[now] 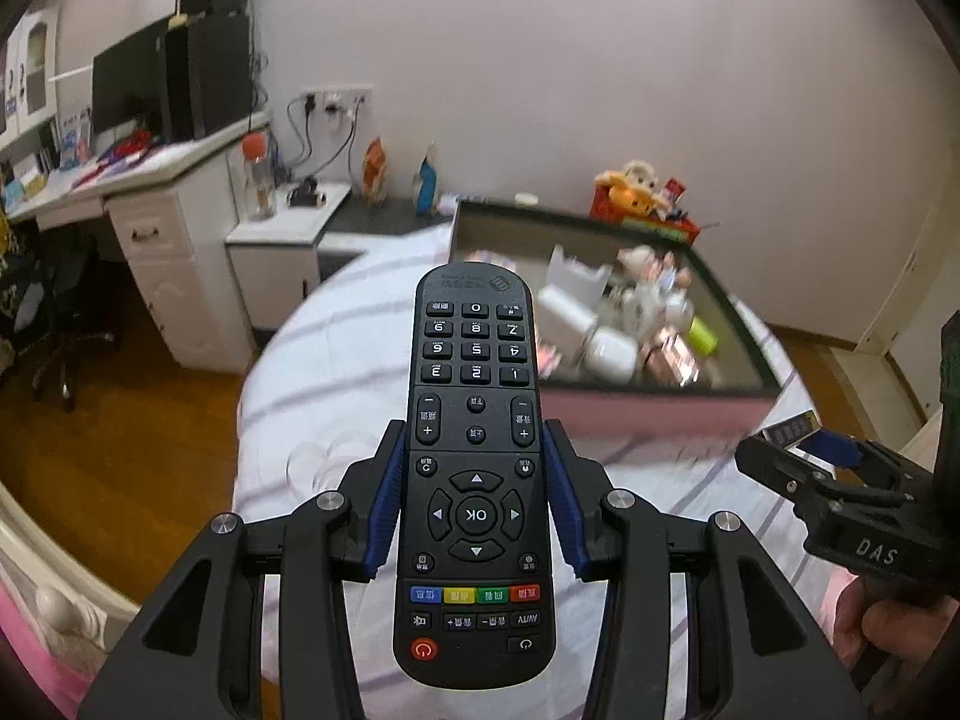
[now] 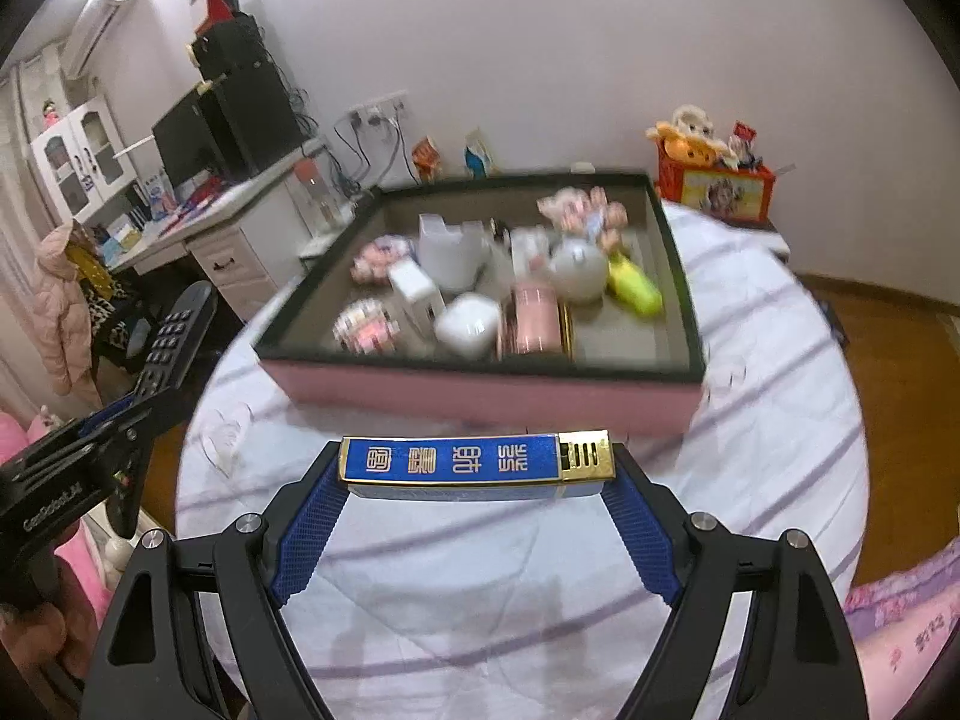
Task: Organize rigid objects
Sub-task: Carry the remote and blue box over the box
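Observation:
My left gripper (image 1: 474, 450) is shut on a black remote control (image 1: 474, 480), held lengthwise above the bed; it also shows in the right wrist view (image 2: 171, 336). My right gripper (image 2: 477, 468) is shut on a blue and gold lighter (image 2: 477, 462), gripped end to end and held crosswise above the bed; it also shows in the left wrist view (image 1: 792, 429). Ahead of both stands a pink box (image 2: 480, 390) with a dark rim, holding several small objects, among them a white case (image 2: 468, 324) and a yellow-green item (image 2: 636, 288).
The box rests on a round bed with a white striped sheet (image 2: 540, 570). A white desk (image 1: 150, 180) with a monitor and a nightstand (image 1: 288, 228) stand at the left. A red toy box (image 2: 714, 186) sits behind. Wooden floor (image 1: 120, 450) surrounds the bed.

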A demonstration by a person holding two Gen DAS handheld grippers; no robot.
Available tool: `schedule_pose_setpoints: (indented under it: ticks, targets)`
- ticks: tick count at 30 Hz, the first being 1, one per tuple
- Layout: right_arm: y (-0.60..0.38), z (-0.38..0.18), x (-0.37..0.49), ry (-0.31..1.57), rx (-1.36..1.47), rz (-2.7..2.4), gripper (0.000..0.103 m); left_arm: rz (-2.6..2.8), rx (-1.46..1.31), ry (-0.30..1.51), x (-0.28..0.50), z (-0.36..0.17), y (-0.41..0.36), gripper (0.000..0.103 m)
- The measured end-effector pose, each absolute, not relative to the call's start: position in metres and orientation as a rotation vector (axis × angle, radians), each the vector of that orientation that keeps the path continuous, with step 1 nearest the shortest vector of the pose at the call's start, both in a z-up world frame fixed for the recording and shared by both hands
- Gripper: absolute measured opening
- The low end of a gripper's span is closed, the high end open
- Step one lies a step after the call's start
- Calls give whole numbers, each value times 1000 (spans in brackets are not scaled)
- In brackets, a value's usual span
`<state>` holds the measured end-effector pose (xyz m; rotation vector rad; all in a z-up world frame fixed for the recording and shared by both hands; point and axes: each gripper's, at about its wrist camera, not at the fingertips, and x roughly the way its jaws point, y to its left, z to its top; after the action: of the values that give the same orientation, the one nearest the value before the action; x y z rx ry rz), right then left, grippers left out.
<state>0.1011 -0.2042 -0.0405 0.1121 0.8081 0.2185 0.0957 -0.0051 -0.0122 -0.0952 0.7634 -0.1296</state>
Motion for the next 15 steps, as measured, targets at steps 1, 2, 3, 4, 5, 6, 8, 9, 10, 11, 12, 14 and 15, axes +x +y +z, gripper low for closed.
schedule_pose_setpoints:
  ticks: [1,2,3,4,5,6,8,9,10,11,12,14,15]
  targets:
    - [-204,-35,104,797,108,219,84,-136,-96,755,100,-7,-7,44]
    - [-205,-27,108,783,104,219,84,-146,-99,746,106,0,-9,44]
    - [-206,-19,114,767,98,219,84,-154,-98,741,112,4,-11,44]
    - [-207,-11,119,753,90,215,84,-165,-95,735,120,10,-15,44]
    - [-208,-5,124,741,85,213,84,-173,-98,732,126,13,-17,44]
    - [-209,4,132,728,83,215,84,-181,-97,727,135,17,-20,44]
    - [-211,15,147,712,78,214,84,-204,-100,732,154,22,-27,44]
    - [-212,20,158,709,72,209,84,-212,-103,737,164,23,-30,44]
    - [-213,22,165,711,75,211,84,-215,-95,739,173,24,-33,44]
    - [-215,25,177,715,80,216,84,-222,-90,742,183,24,-37,44]
    - [-215,26,187,719,80,216,84,-233,-90,754,195,22,-41,44]
    - [-217,25,209,736,73,210,84,-243,-79,773,213,17,-47,44]
    - [-218,22,222,752,82,213,84,-249,-73,786,225,12,-50,44]
